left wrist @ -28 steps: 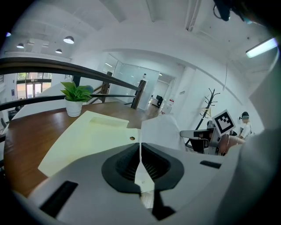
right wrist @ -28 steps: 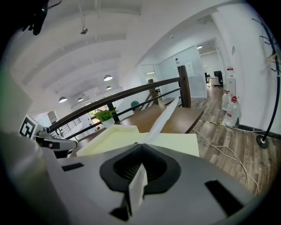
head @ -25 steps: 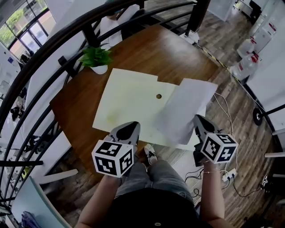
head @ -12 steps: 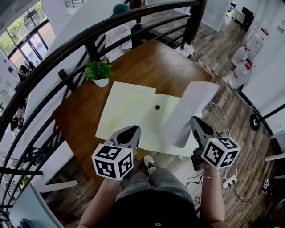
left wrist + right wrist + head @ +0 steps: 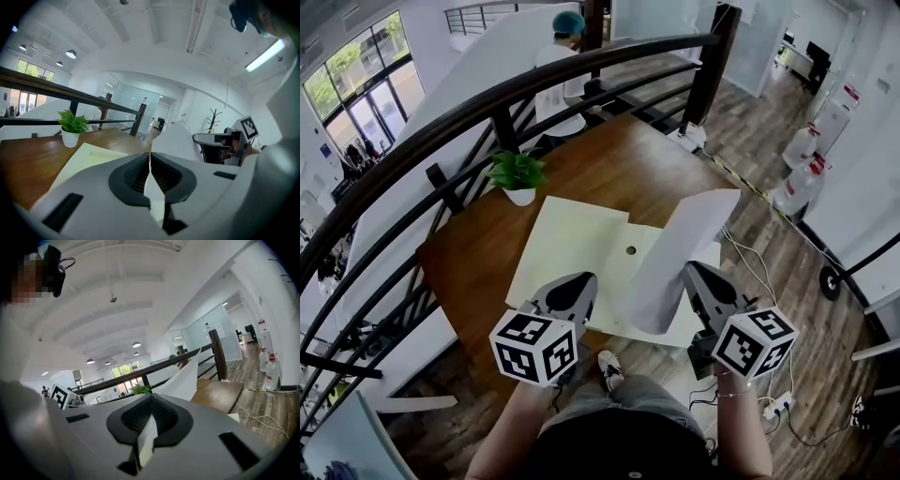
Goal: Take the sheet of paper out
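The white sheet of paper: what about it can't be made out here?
Head view: the gripped edge of the white sheet, hidden by the right claw.
Right claw view: most of the sheet, covered by the claw's own body.
Head view: the yellow folder's near edge, under the left claw.

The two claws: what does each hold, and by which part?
The right claw grips the white sheet by its right edge; the left claw grips the cream folder by its near edge.

My desk [image 5: 619, 159] is round, brown wood. On it I see 1 pale yellow folder [image 5: 572, 248] lying flat and 1 potted plant [image 5: 517, 175] near its far-left edge.
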### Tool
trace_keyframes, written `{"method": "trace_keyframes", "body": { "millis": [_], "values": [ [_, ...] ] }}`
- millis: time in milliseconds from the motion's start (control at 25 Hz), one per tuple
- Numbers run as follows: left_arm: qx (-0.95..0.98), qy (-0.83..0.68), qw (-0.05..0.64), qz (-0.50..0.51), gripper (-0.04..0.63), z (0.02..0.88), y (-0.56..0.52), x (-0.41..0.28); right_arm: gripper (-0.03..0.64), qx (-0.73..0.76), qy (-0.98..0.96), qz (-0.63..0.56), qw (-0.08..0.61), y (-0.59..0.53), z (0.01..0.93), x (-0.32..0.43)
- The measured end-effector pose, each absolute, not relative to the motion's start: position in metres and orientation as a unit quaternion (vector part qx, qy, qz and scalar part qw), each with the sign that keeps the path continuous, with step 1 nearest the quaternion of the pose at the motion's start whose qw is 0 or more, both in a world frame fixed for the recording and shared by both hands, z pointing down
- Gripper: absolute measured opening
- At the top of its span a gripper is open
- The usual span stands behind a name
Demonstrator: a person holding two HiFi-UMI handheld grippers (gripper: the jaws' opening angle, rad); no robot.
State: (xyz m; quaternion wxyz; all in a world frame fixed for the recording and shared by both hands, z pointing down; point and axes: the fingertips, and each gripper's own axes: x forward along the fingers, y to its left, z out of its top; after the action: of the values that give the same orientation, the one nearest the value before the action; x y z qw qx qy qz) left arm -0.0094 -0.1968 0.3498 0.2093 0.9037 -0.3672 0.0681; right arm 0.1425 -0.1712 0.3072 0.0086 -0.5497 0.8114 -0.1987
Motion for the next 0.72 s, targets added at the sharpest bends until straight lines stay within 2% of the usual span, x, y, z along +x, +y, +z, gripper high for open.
{"method": "trace_keyframes", "body": {
  "millis": [440,720],
  "values": [
    [0.914,-0.353,0.197,0.029,0.023,0.321,-0.197,-0.02,0.026,-0.497,0.847,-0.171,0.081,-0.167,0.27,0.109],
    [0.915,-0.356,0.185,0.03,0.023,0.317,-0.198,-0.031,0.028,-0.489,0.856,-0.157,0.052,-0.168,0.274,0.094]
  ]
}}
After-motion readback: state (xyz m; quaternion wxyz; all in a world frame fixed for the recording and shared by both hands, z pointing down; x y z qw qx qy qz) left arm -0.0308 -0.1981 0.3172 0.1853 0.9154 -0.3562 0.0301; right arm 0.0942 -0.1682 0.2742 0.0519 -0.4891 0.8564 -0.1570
